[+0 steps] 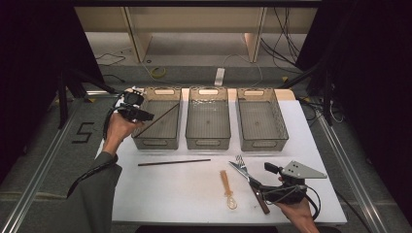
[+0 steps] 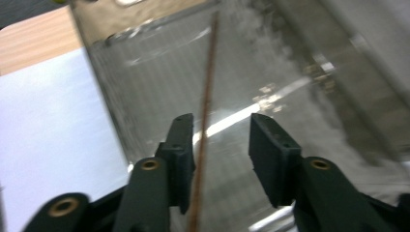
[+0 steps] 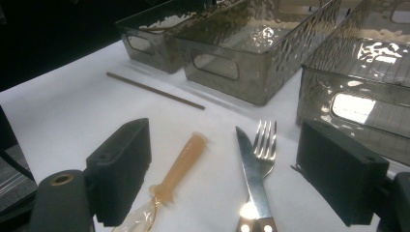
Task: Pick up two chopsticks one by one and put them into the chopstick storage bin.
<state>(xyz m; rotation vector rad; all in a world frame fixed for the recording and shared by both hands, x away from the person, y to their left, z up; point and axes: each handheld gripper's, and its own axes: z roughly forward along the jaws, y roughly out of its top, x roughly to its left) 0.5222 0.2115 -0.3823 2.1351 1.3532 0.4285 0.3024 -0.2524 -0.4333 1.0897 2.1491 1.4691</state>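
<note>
the white table (image 1: 194,189) carried three clear ribbed bins in a row along its far edge: the left bin (image 1: 158,119), the middle bin (image 1: 208,118) and the right bin (image 1: 261,119), each just beside the next. the left gripper (image 1: 143,115) hung over the left bin's left wall, near the table's far left corner. in the left gripper view its jaws stood apart, with a thin brown chopstick (image 2: 205,106) running between them close against the left pad (image 2: 181,145), clear of the right one; the stick slanted across the left bin from its near left part toward its far right corner. whether the left pad actually touched the stick could not be told. the right gripper (image 1: 262,187) sat near the table's near right corner, its jaws wide apart and clamped on nothing. a second chopstick (image 1: 174,162) lay flat on the table just in front of the left and middle bins, parallel to the near edge. a knife (image 1: 250,180) lay toward the near edge right of centre, with a fork (image 1: 240,160) lying close alongside its blade. a translucent amber spoon (image 1: 227,189) lay just left of the knife.
</note>
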